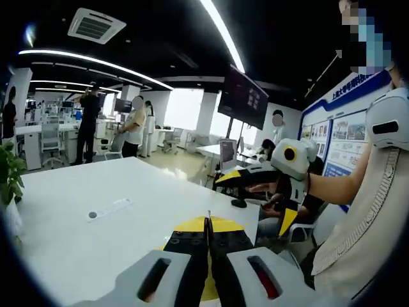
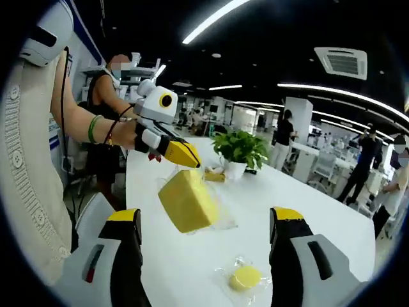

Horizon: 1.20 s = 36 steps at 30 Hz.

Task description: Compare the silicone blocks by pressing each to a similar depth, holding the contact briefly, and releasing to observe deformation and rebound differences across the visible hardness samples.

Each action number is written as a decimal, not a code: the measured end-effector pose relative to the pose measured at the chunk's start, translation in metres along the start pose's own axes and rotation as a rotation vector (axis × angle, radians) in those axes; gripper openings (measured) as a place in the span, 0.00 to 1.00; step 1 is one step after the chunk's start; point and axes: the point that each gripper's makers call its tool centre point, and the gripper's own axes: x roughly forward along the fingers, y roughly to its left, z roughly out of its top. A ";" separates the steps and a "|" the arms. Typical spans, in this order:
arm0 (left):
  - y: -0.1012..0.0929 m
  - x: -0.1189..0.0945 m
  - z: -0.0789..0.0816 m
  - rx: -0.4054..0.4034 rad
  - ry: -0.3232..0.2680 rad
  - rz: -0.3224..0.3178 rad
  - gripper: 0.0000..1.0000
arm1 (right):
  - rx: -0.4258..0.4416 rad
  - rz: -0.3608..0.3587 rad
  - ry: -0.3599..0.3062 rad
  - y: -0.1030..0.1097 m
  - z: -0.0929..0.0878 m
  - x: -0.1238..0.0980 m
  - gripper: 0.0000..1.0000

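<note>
White table [image 2: 332, 211] spans both views — long, in an open-plan office. In the right gripper view, the right gripper [image 2: 211, 256] has its jaws spread wide apart, nothing between them; the table shows through the gap. Ahead of it the left gripper [image 2: 192, 158], held by a hand [image 2: 124, 134] with wristbands, has its yellow-tipped jaws together, tips at the top edge of the big yellow silicone block [image 2: 188, 199]. That block sits tilted on clear wrapping, near the table's middle; can't tell whether the tips grip it or just touch it. A small round yellow piece [image 2: 245, 277] in clear wrap lies on the table nearer the right gripper, between its jaws in the picture. Potted green plant [image 2: 241, 150] stands farther down the table behind the block. In the left gripper view, the left gripper [image 1: 208, 220] shows its jaws pressed shut, with yellow visible just under the tips; the right gripper [image 1: 255, 179] comes in from the right, above the table edge. A small strip [image 1: 110, 208] lies flat on the table top to the left.
</note>
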 end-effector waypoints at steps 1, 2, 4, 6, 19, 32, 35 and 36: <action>0.007 -0.001 -0.003 -0.008 0.000 0.011 0.00 | 0.050 -0.020 0.003 0.001 -0.006 -0.005 0.82; 0.013 -0.002 -0.006 -0.015 0.001 0.026 0.00 | 0.090 -0.029 0.004 0.004 -0.010 -0.008 0.87; 0.019 -0.003 -0.013 -0.011 0.014 0.031 0.00 | 0.169 -0.061 -0.017 0.007 -0.015 -0.014 0.92; 0.029 -0.003 -0.022 -0.016 0.026 0.044 0.00 | 0.183 -0.118 -0.015 0.005 -0.025 -0.023 0.91; 0.093 0.018 -0.086 -0.144 0.024 0.093 0.00 | 0.339 -0.321 0.082 0.001 -0.078 -0.051 0.85; 0.134 0.025 -0.142 -0.330 0.022 0.082 0.00 | 0.385 -0.353 0.233 0.004 -0.104 -0.050 0.82; 0.148 0.020 -0.139 -0.349 -0.037 0.113 0.00 | 0.363 -0.375 0.235 -0.001 -0.104 -0.047 0.77; 0.155 0.017 -0.142 -0.353 -0.024 0.132 0.00 | 0.367 -0.374 0.233 -0.002 -0.104 -0.045 0.77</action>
